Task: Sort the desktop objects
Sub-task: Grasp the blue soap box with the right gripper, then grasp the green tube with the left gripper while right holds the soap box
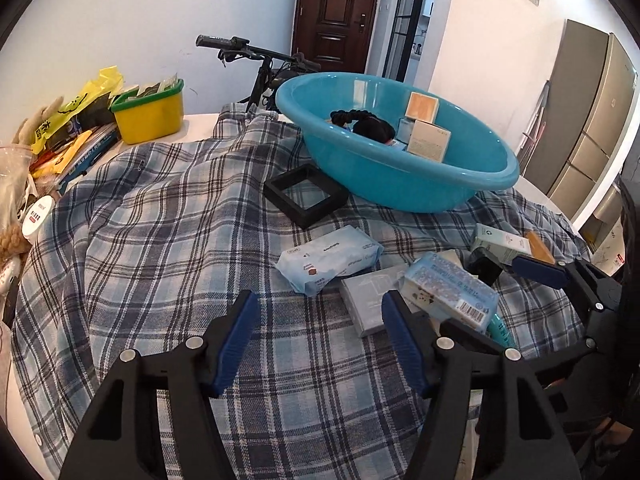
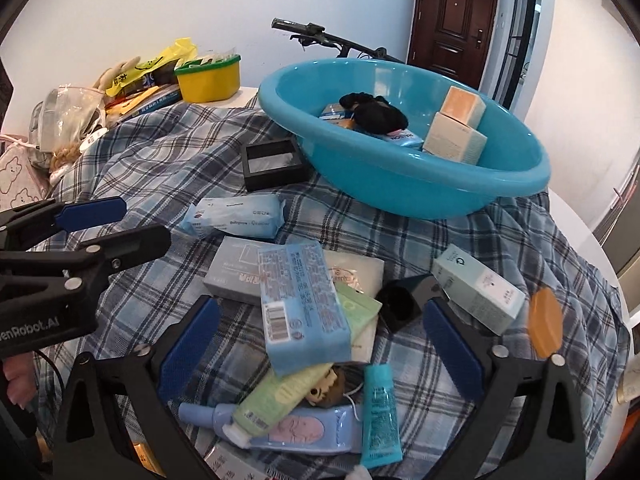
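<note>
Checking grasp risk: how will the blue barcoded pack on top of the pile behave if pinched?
The blue barcoded pack looks soft-wrapped, so it probably dents under pressure. Its glossy film may slip. It lies tilted on the green tube and the gray box, so nudging could slide it off.

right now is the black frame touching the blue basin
Touching. In the right wrist view the black frame has its far corner pressed against the outer wall of the blue basin, with no cloth showing between them.

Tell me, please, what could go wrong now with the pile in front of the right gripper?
The right gripper is open over a blue pack lying tilted across other boxes and tubes; lifting it may topple them. The left gripper is close, so the two could collide.
</note>
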The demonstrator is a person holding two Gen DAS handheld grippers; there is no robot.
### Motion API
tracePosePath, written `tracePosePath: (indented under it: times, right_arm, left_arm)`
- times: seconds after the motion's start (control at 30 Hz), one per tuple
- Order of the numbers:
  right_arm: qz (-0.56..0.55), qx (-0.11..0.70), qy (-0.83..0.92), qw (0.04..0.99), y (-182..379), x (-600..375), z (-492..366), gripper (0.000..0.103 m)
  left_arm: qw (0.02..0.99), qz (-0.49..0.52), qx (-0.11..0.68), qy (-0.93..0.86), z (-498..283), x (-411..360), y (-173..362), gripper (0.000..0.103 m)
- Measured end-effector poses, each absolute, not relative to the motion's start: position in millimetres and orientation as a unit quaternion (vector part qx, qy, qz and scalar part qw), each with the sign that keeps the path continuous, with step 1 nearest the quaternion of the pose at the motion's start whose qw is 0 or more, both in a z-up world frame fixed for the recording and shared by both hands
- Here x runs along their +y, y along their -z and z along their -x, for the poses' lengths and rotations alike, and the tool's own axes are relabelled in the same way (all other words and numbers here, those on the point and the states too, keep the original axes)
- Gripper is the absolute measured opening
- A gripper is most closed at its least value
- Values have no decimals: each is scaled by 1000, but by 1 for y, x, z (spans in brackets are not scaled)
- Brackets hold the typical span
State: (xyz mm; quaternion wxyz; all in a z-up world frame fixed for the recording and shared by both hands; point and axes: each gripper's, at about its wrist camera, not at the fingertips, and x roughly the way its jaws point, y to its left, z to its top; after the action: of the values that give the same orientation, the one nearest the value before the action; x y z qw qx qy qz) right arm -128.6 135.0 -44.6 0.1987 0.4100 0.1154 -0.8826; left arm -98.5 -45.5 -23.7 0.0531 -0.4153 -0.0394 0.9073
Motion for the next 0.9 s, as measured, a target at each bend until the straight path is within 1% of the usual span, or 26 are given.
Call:
tracePosePath:
  times: [0.03,0.17,0.27,0.3,0.4,0.57,0.9]
  right_arm:
    - [-413,116,881,201,47,133,131,90]
    - [-427,111,874,205,56,130,136,78]
    - [-437,110,867,211,64,131,138,60]
    - [-437,111,867,211,65,131,137,52]
    - [-435,106,867,218,64,135,135,39]
    - [-434,83,870,220,59,151,130,39]
    - [-417,45,895,150,40,214,116,39]
  left_arm:
    - [52,417,-40,-906,99,-47,25,67]
    - [48,421,-43,-905,100,-50,27,67]
    - [46,423,-43,-904,100,-50,27,67]
    - [47,423,-42,-904,100,-49,27,67]
    - [50,424,-37,-903,99,-46,27,67]
    - [58,424,-30,-904,95,-38,26,67]
    - [85,427,-17,-900,89,-15,25,67]
